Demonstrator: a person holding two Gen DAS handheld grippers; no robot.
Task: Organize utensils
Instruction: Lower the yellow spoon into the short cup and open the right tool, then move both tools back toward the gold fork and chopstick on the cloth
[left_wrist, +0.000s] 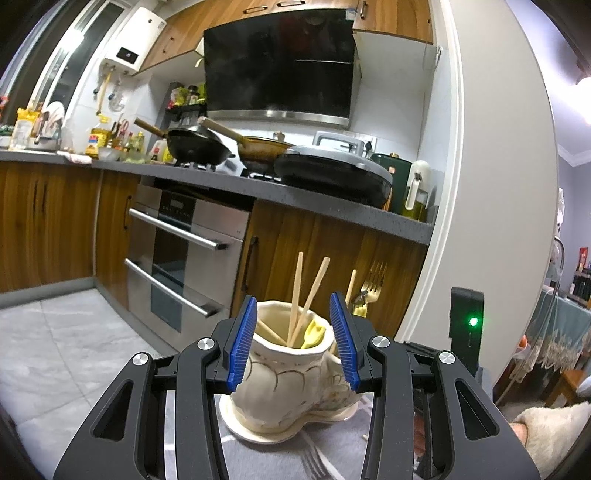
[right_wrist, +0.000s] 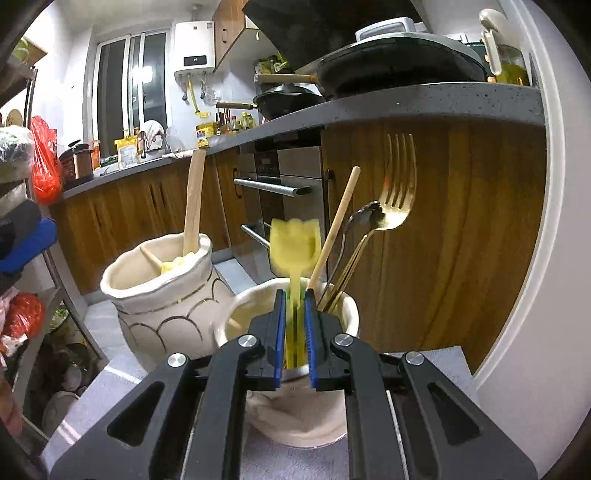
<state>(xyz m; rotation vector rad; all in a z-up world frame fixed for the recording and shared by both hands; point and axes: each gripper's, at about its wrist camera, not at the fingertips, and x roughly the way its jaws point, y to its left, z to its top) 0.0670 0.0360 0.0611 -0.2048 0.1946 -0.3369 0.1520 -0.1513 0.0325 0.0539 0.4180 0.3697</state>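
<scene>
Ceramic dominates both views: two cream, hand-shaped pots with wavy rims and thin gold scallop lines, standing on a grey cloth-covered table.

In the left wrist view, the left gripper (left_wrist: 293, 332) sits low centre, its ribbed blue pads (left_wrist: 242, 341) on either side of the boot-shaped pot (left_wrist: 280, 373). The jaws stand partly open around the pot's neck; whether the pads press on it cannot be told. Two pale wooden chopsticks (left_wrist: 308, 295) lean out of this pot beside a yellow plastic piece. The pot rests on a white saucer (left_wrist: 243, 430). A silver fork (left_wrist: 314, 461) lies on the cloth at the bottom edge, cut off by the frame.

Only the right wrist view shows the second pot (right_wrist: 332, 417) clearly, at lower centre. The right gripper (right_wrist: 294, 328) has its jaws nearly closed, with the stem of a yellow plastic utensil (right_wrist: 294, 240) between them, over this pot's mouth. Its tulip-shaped head is blurred, and whether the pads grip the stem cannot be made out. Standing in the same pot are a gold fork (right_wrist: 397, 192), a dark metal spoon (right_wrist: 364, 216) and one wooden chopstick (right_wrist: 338, 221). The boot-shaped pot appears at left centre here, just beside the second pot.

Behind, both views show wood-grain cabinets, a grey speckled counter and a steel oven.
</scene>
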